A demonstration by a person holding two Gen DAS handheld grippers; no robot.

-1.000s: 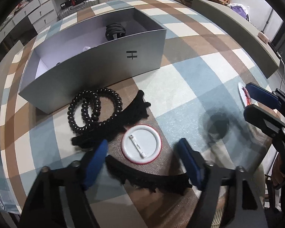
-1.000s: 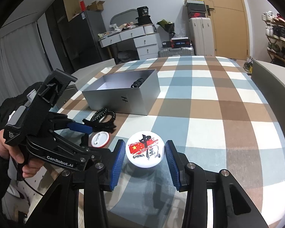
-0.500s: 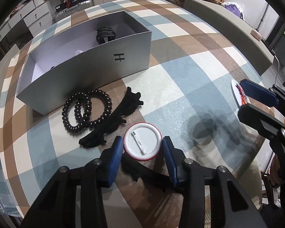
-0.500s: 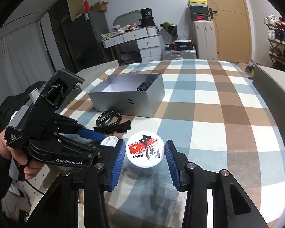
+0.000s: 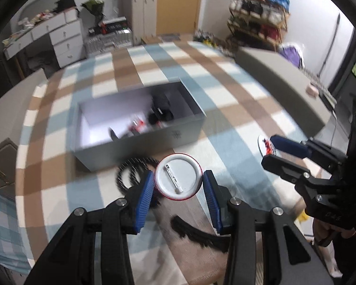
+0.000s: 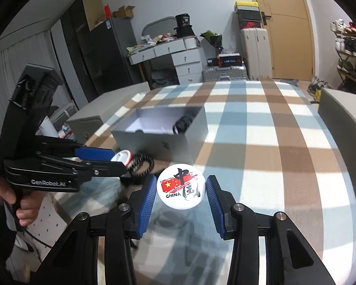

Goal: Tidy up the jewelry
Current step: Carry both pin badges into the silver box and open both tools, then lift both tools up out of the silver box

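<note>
Each gripper clamps 1 badge — left gripper [image 5: 177, 191], right gripper [image 6: 181, 193].

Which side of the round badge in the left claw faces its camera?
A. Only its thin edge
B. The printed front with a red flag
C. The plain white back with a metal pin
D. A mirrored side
C: in the left wrist view the badge between the left claw pads shows a plain white face with a metal pin across it and a red rim.

A lived-in home bedroom: white drawer desk [image 6: 175, 57], suitcase [image 6: 256, 47], shoe rack [image 5: 258, 23], wooden door [image 6: 287, 23]
</note>
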